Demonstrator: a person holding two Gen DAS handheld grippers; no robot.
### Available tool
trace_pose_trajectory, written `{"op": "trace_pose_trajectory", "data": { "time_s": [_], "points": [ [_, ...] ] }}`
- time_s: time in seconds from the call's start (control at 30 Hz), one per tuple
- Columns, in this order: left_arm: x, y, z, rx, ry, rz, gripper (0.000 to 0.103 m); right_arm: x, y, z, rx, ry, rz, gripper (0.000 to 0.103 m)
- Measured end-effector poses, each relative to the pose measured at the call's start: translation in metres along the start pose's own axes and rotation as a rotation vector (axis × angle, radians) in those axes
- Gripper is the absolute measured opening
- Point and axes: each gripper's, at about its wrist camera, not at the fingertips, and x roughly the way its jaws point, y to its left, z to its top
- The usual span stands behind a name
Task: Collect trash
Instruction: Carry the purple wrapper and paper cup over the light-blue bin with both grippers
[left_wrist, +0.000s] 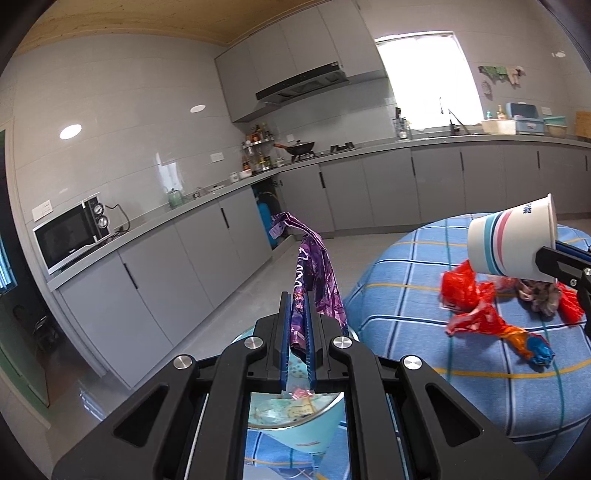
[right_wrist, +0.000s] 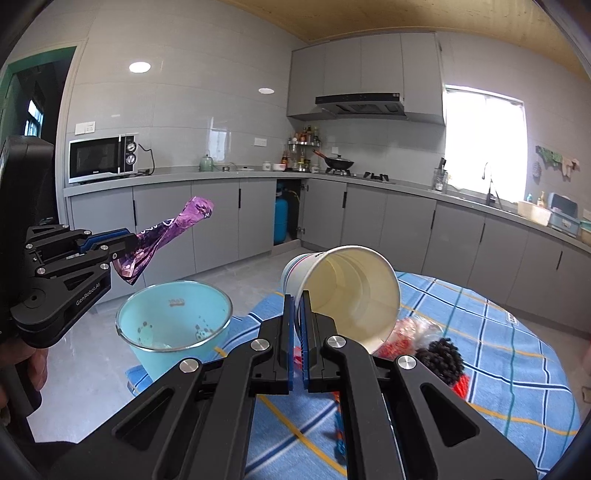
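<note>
My left gripper (left_wrist: 297, 302) is shut on a crumpled purple wrapper (left_wrist: 312, 273), which sticks up and forward from the pads. In the right wrist view that left gripper (right_wrist: 129, 236) holds the purple wrapper (right_wrist: 166, 230) in the air above and left of a light-blue bin (right_wrist: 173, 325). The bin (left_wrist: 295, 417) lies right under my left gripper, with scraps inside. My right gripper (right_wrist: 298, 306) is shut on the rim of a tipped white paper cup (right_wrist: 347, 291), its mouth facing the camera. The cup (left_wrist: 511, 240) hangs over the table's right side.
A round table with a blue checked cloth (left_wrist: 424, 295) carries red wrappers (left_wrist: 469, 299), an orange-and-blue wrapper (left_wrist: 524, 341) and a dark crumpled clump (right_wrist: 441, 356). Grey cabinets (right_wrist: 369, 218), a microwave (right_wrist: 103, 158) and a blue gas cylinder (right_wrist: 281, 219) line the walls beyond a grey floor.
</note>
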Motion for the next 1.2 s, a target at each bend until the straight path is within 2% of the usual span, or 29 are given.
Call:
{"op": "trace_pose_trajectory", "data": {
  "time_s": [0.63,1.2],
  "points": [
    [0.03,0.044,-0.002,-0.021,0.041,0.125,0.007,0.036,0.033,0.022,-0.038,-0.012,0.075,0.004],
    [0.061,0.07,-0.018,-0.037,0.116,0.195,0.007,0.076,0.059,0.032,-0.07,0.015,0.148,0.004]
  ]
}}
